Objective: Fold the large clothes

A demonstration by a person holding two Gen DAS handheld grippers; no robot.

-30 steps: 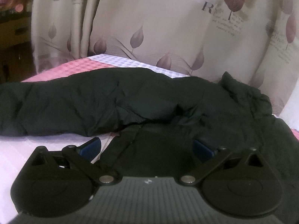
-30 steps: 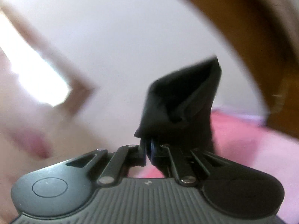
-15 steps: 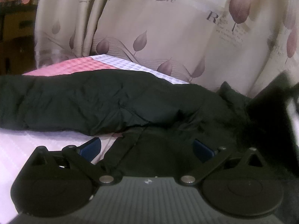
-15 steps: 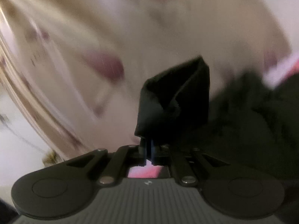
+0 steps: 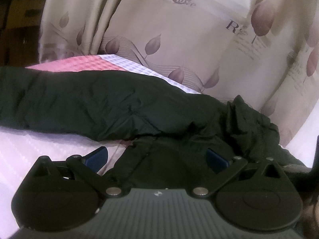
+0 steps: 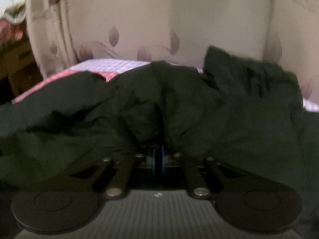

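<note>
A large black padded jacket lies across the bed, one sleeve stretching to the left. My left gripper is open, its blue pads apart, low over the jacket's near edge with fabric lying between the fingers. In the right wrist view the jacket fills the middle, bunched and folded. My right gripper is shut on a fold of the jacket, its blue pads pressed together with black cloth gathered around them.
The bed has a pink and white checked cover and a pale sheet at the near left. A beige leaf-print curtain hangs right behind the bed. Dark wooden furniture stands at the far left.
My right gripper swung down from high in the air, carrying the held fold onto the rest of the jacket. The left gripper stayed open and barely moved.
</note>
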